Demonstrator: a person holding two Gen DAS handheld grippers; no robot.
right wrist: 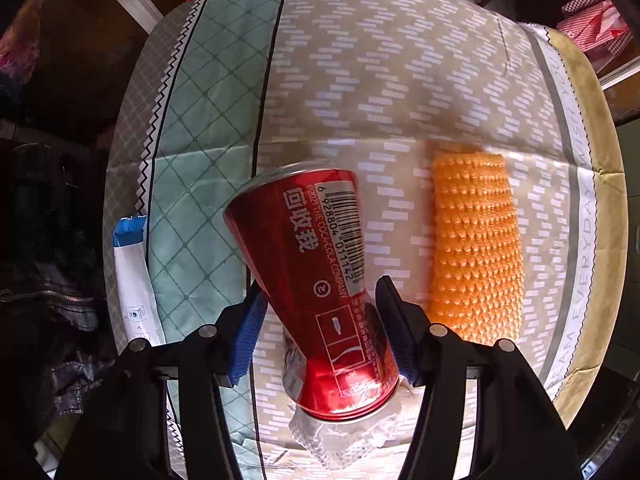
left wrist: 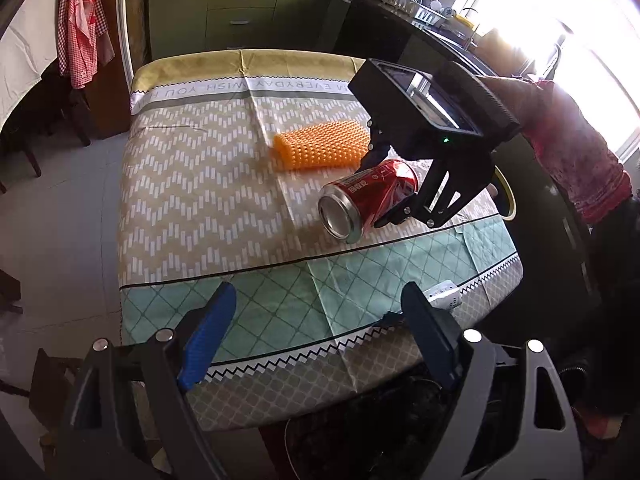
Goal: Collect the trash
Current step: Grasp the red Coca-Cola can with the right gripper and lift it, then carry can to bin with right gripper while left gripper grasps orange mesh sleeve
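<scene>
the right claw [right wrist: 320, 320] is clamped across the dented waist of the can [right wrist: 316, 280], held just above the counter [right wrist: 400, 80]. lift it straight, gently. the left claw [left wrist: 316, 328] hangs wide open, holding nothing.

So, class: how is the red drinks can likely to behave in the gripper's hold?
The can looks dented, so it is probably empty and light. Its thin wall may crumple further between the right gripper fingers. Its glossy, round side could slip or twist, and if released on the tablecloth it would likely roll.
</scene>
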